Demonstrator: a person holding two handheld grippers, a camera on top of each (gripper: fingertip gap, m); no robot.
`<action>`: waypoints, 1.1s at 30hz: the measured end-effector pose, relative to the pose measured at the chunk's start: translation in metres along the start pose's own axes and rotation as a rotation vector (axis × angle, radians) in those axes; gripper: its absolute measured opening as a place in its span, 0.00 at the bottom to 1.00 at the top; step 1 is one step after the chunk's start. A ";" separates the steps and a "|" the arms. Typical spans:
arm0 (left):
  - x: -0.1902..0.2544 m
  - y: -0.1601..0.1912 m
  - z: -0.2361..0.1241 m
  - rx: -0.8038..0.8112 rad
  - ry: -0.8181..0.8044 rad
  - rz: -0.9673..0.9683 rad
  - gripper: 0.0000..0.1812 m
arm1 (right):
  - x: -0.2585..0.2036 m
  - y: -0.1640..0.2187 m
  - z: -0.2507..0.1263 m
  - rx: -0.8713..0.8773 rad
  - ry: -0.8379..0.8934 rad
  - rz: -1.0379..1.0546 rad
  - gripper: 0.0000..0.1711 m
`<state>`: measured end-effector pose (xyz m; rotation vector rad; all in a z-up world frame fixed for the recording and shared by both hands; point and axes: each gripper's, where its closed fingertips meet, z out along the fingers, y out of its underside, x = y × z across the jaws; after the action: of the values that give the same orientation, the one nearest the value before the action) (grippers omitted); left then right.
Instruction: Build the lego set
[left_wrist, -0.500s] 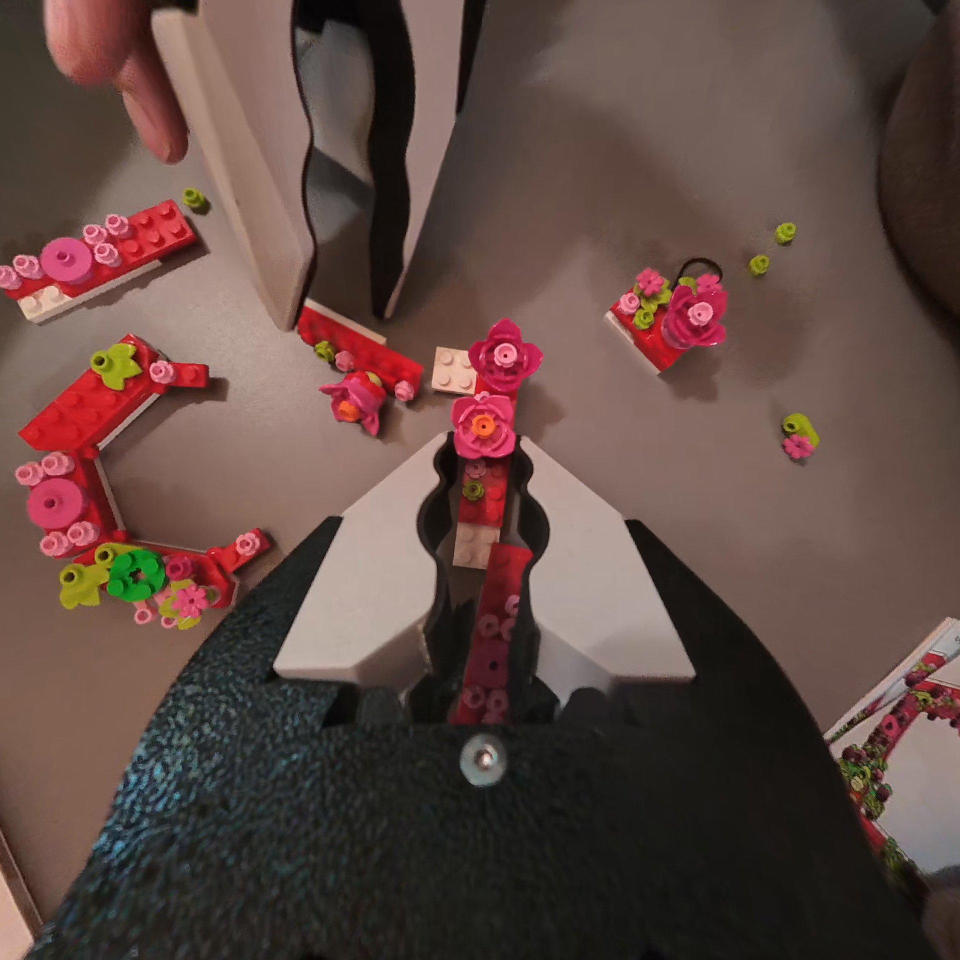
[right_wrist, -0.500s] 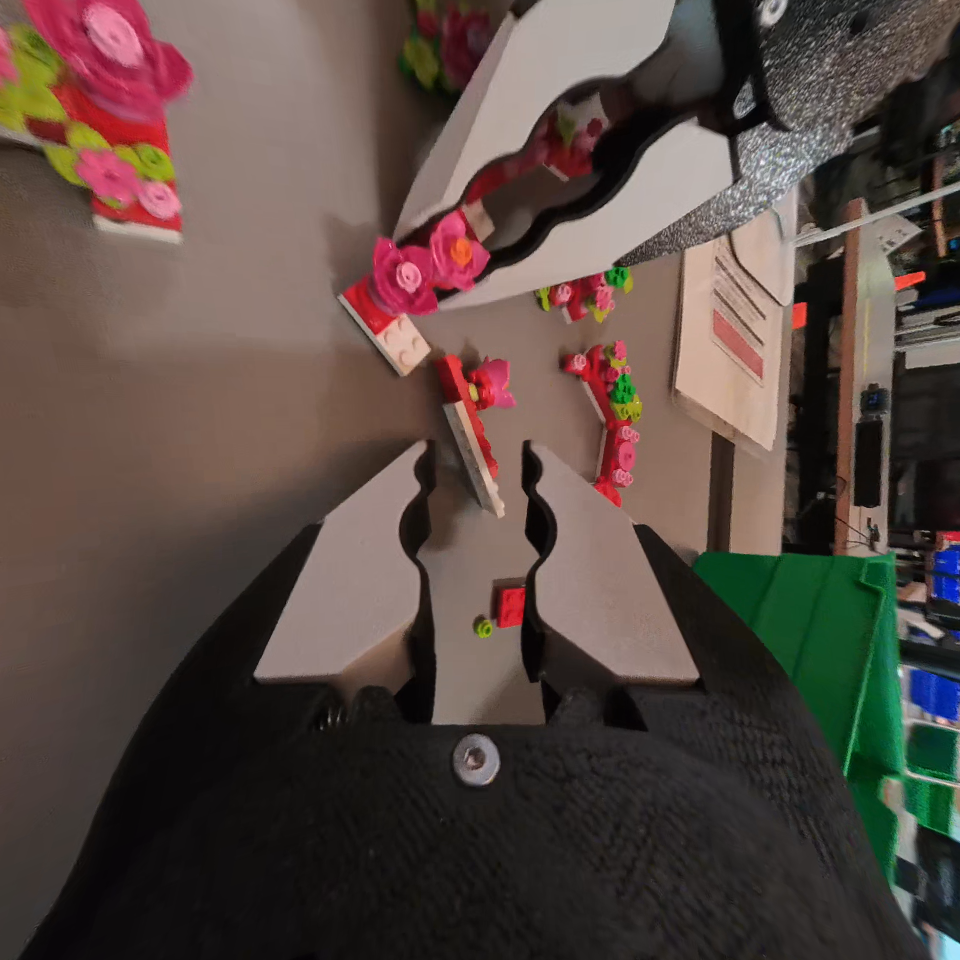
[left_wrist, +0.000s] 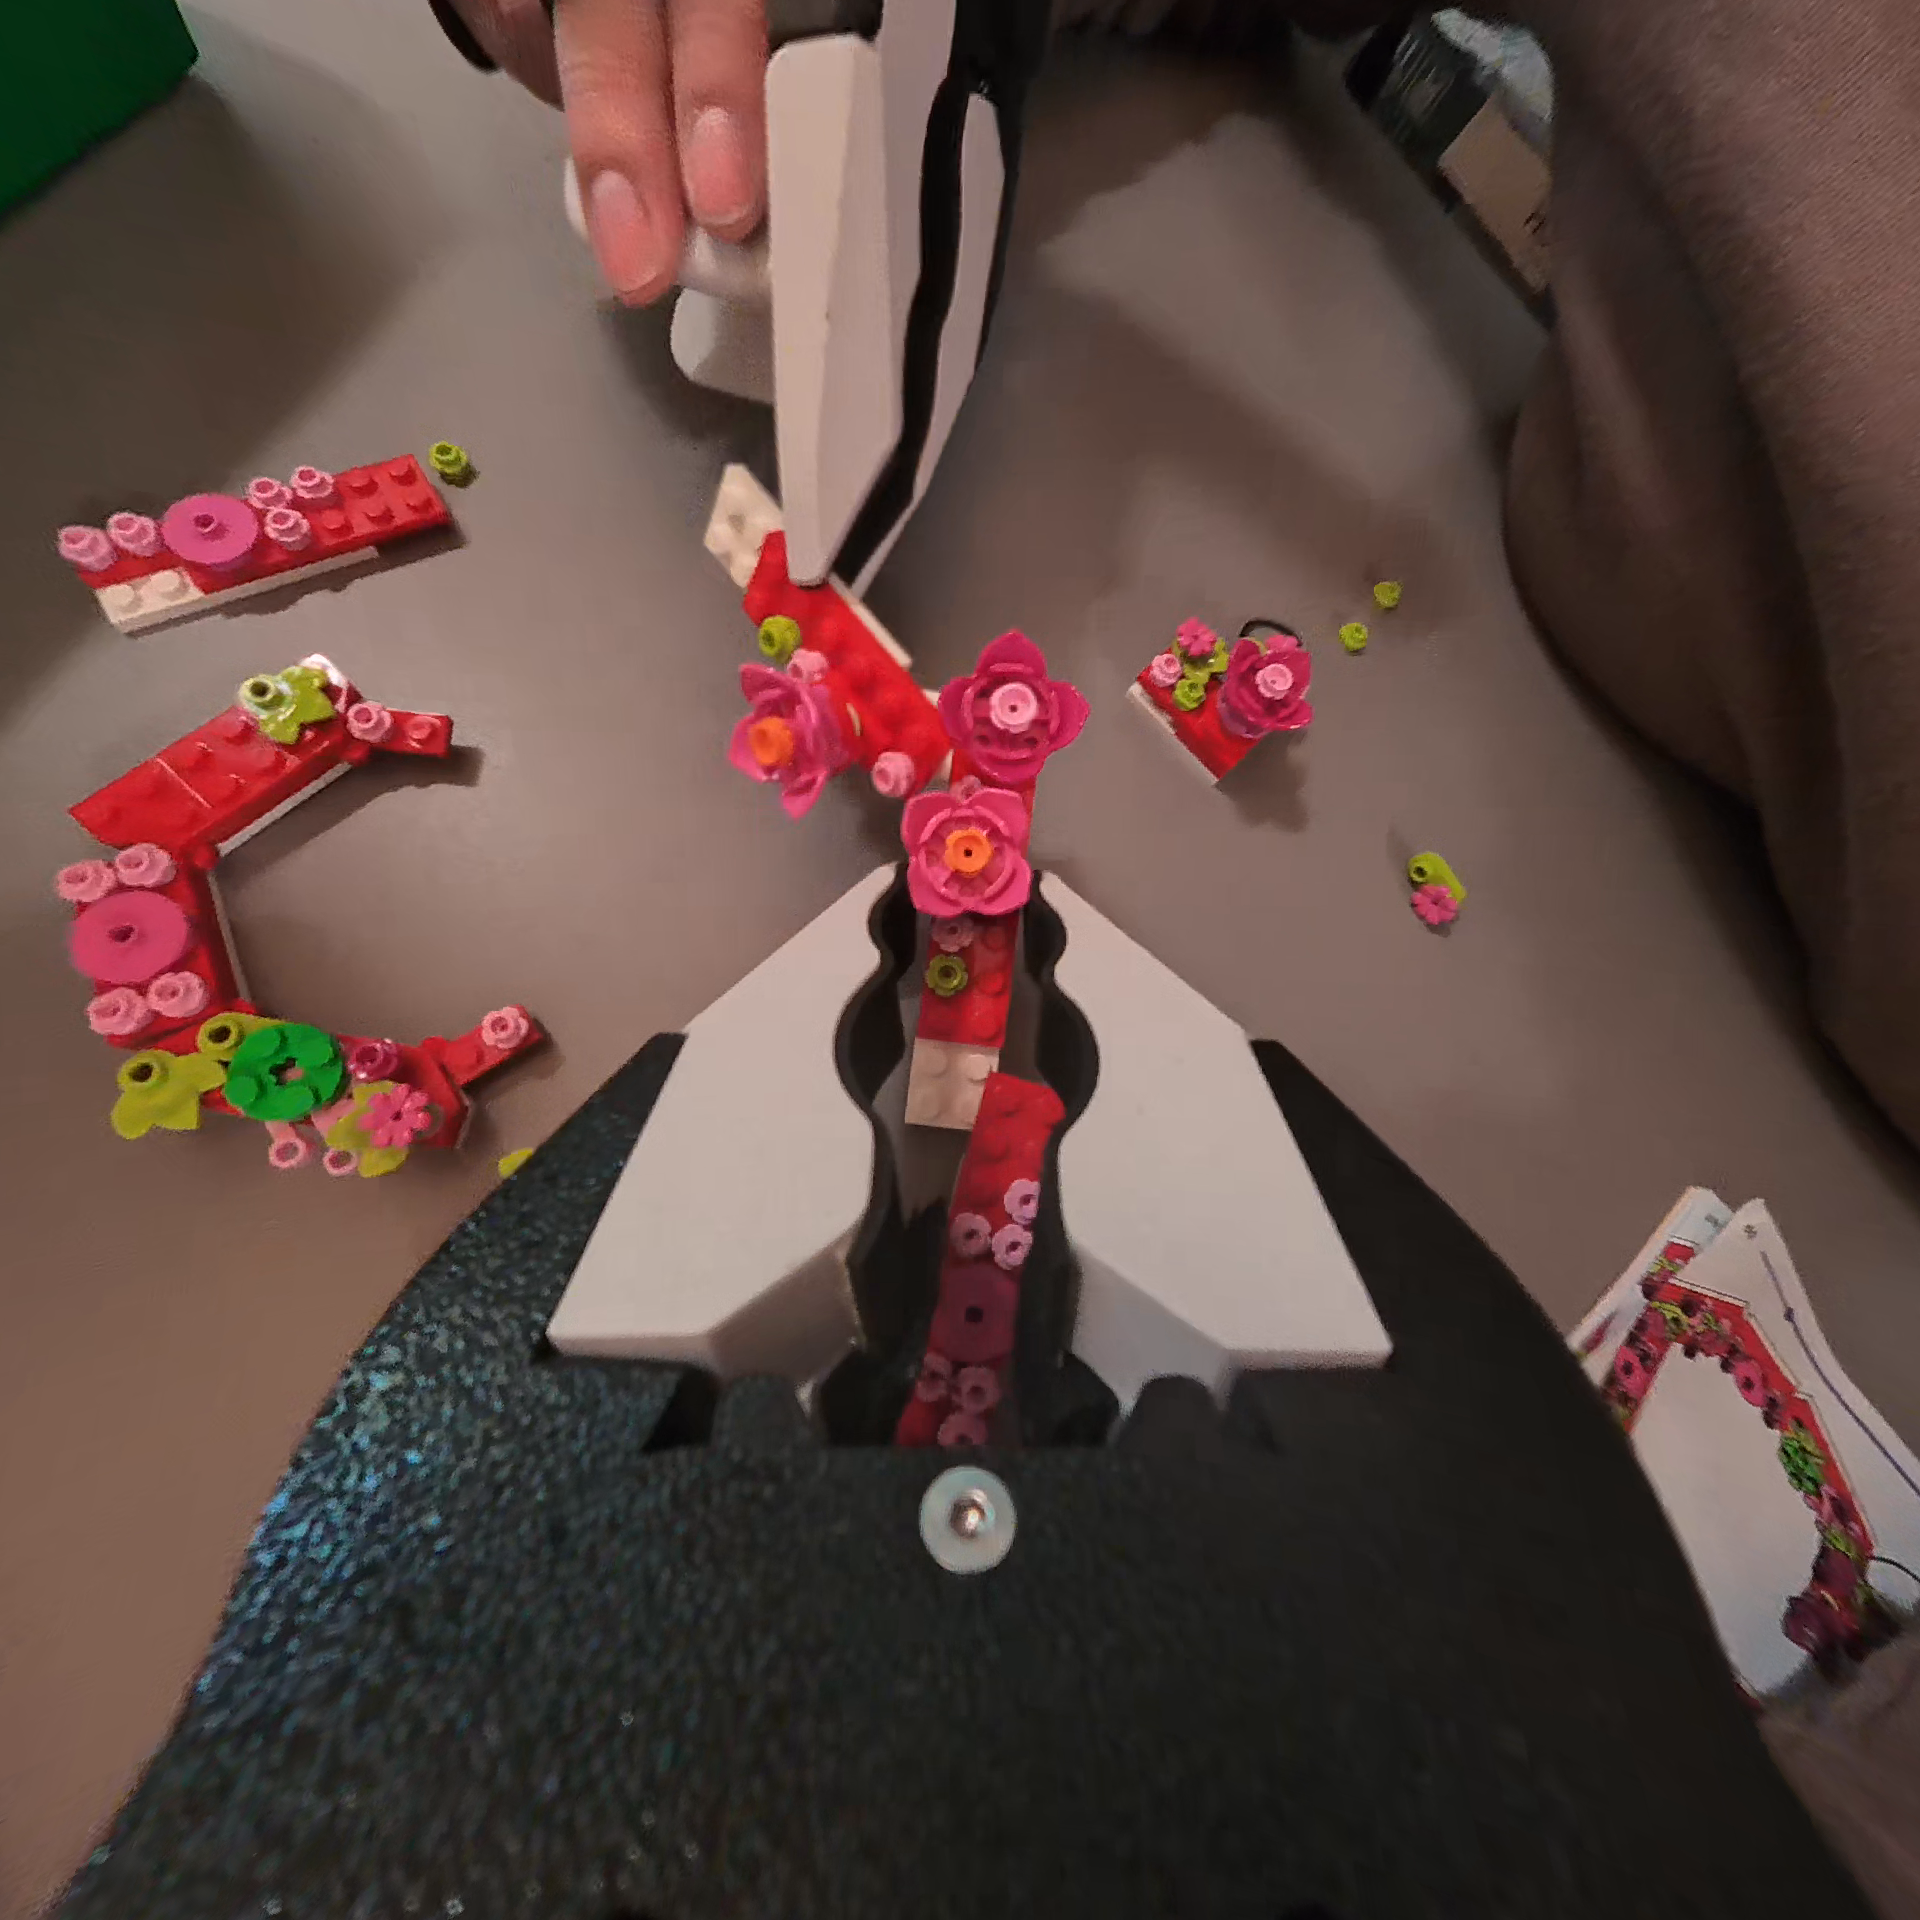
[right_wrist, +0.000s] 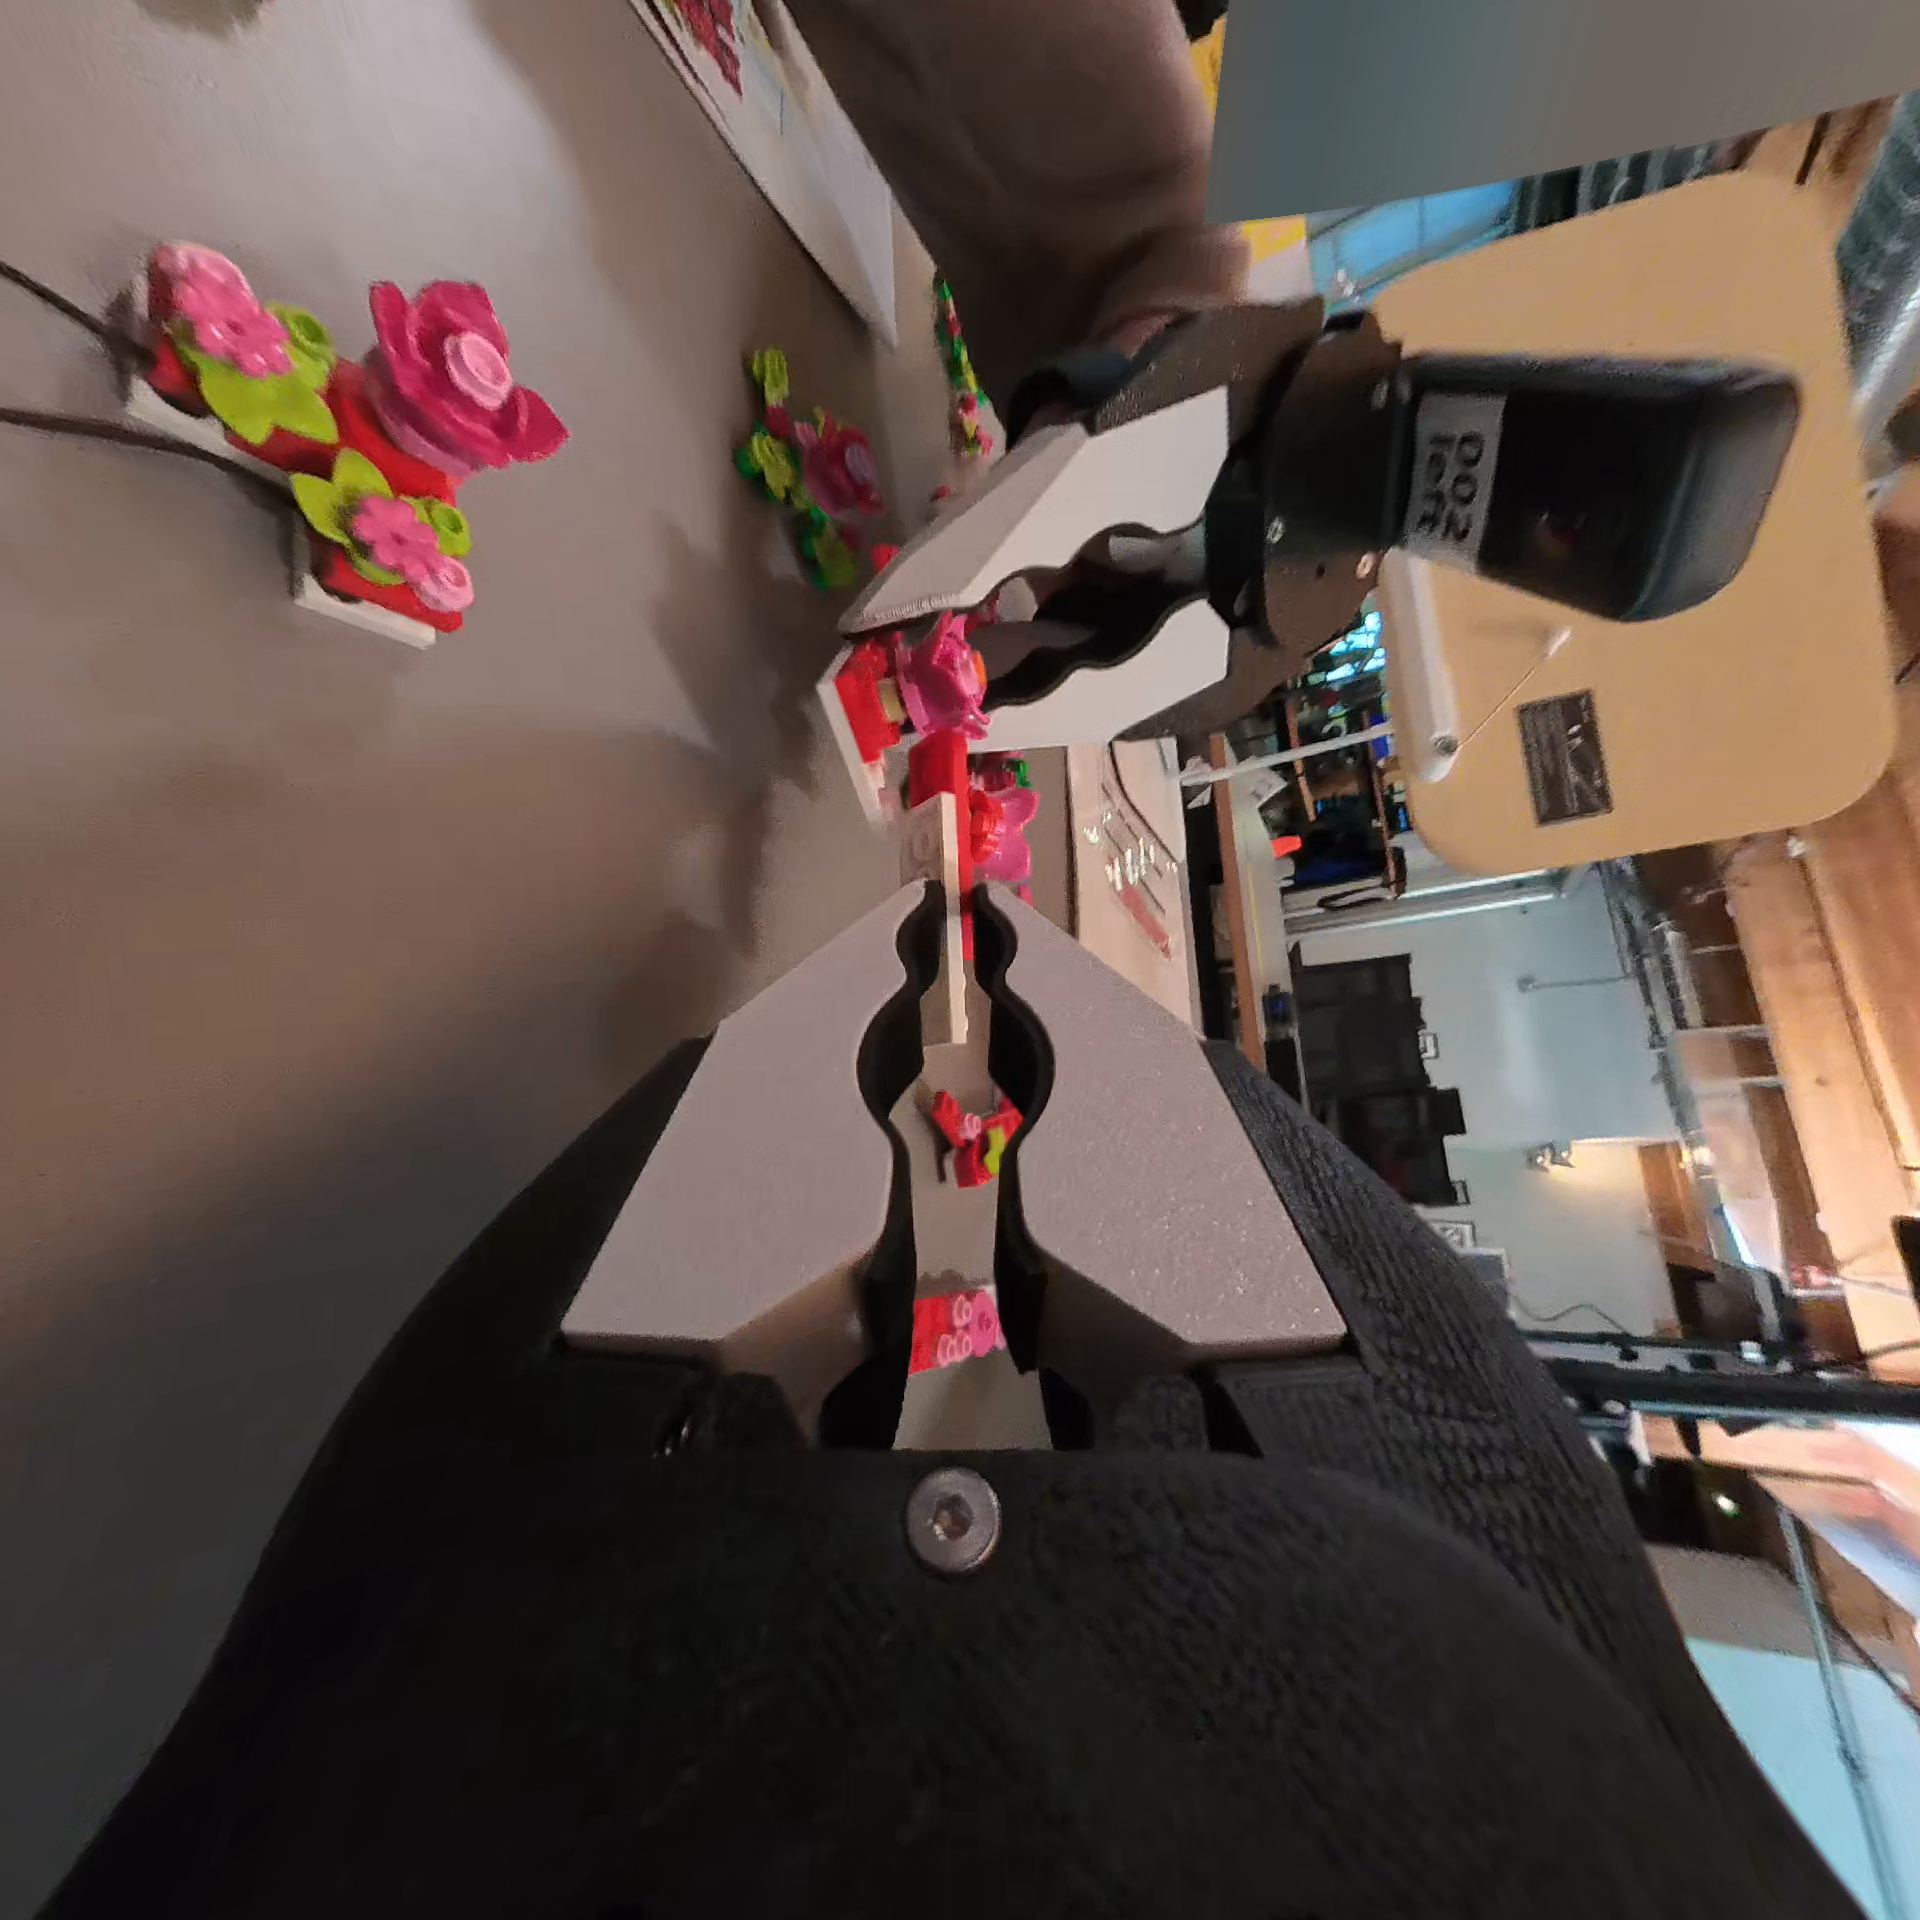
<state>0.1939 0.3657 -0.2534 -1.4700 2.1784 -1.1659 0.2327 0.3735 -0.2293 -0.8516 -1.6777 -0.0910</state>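
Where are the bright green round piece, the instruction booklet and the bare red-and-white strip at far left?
bright green round piece (left_wrist: 285, 1070): left wrist view, on its ring face.
instruction booklet (left_wrist: 1756, 1455): left wrist view, on its open page.
red-and-white strip (left_wrist: 384, 509): left wrist view, on its bare red studs.

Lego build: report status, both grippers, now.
Left gripper shut on flowered red strip. Right gripper shut on second red strip. Strip ends meeting mid-table. Nothing blocking.

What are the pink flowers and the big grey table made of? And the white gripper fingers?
The pink flowers look like hard, shiny moulded plastic: crisp petals, small highlights. The table looks matte grey, perhaps laminate; there is no glare or grain, so I cannot be sure. The left gripper has white fingers with a fine grainy surface, probably printed plastic.
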 end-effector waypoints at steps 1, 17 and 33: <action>0.002 0.000 -0.001 0.010 0.017 -0.008 0.10 | 0.001 -0.003 -0.001 0.015 0.008 -0.010 0.02; 0.015 0.005 0.016 -0.167 -0.032 0.134 0.10 | -0.011 0.034 -0.004 -0.138 0.092 -0.085 0.03; 0.014 0.008 0.033 -0.274 -0.086 0.178 0.14 | -0.006 0.022 -0.010 -0.083 0.192 -0.113 0.02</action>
<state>0.2027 0.3391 -0.2775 -1.3613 2.4252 -0.7566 0.2536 0.3823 -0.2397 -0.7837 -1.5489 -0.3131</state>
